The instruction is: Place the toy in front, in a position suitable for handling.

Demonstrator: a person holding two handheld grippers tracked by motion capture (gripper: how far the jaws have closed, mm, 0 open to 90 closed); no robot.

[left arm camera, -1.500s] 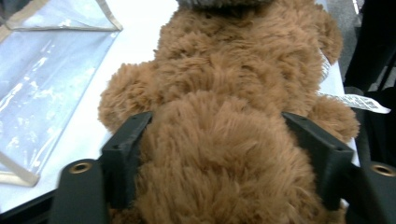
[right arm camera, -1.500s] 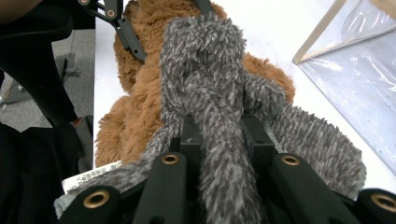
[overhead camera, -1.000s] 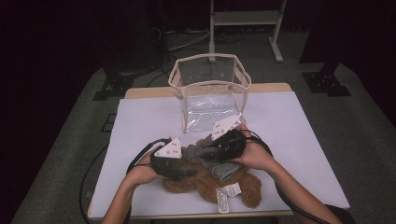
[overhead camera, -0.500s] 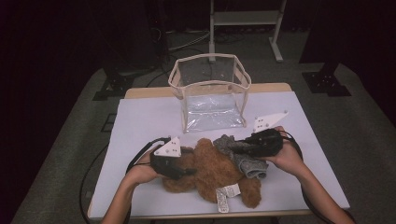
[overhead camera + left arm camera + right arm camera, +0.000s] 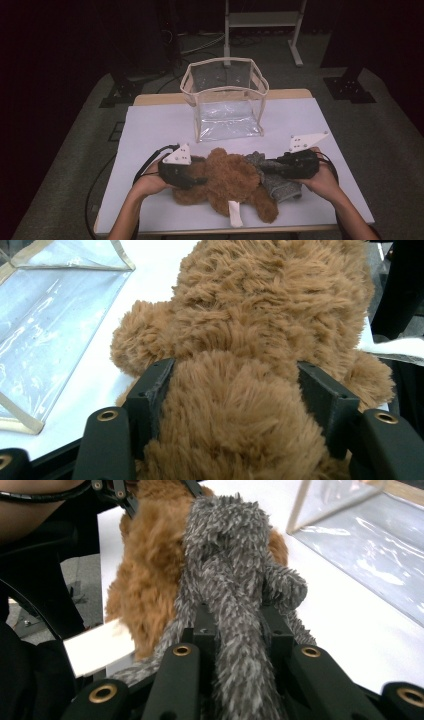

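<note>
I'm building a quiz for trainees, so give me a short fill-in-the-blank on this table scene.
1. The left gripper has its jaws around the ____ teddy bear.
2. The right gripper is shut on a ____ knitted cloth.
3. Behind the bear stands a clear ____.

Missing words: brown; grey; bag

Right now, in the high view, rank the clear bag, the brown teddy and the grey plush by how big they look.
1. Clear bag, though it stands farther back.
2. Teddy.
3. Grey plush, partly hidden.
</note>
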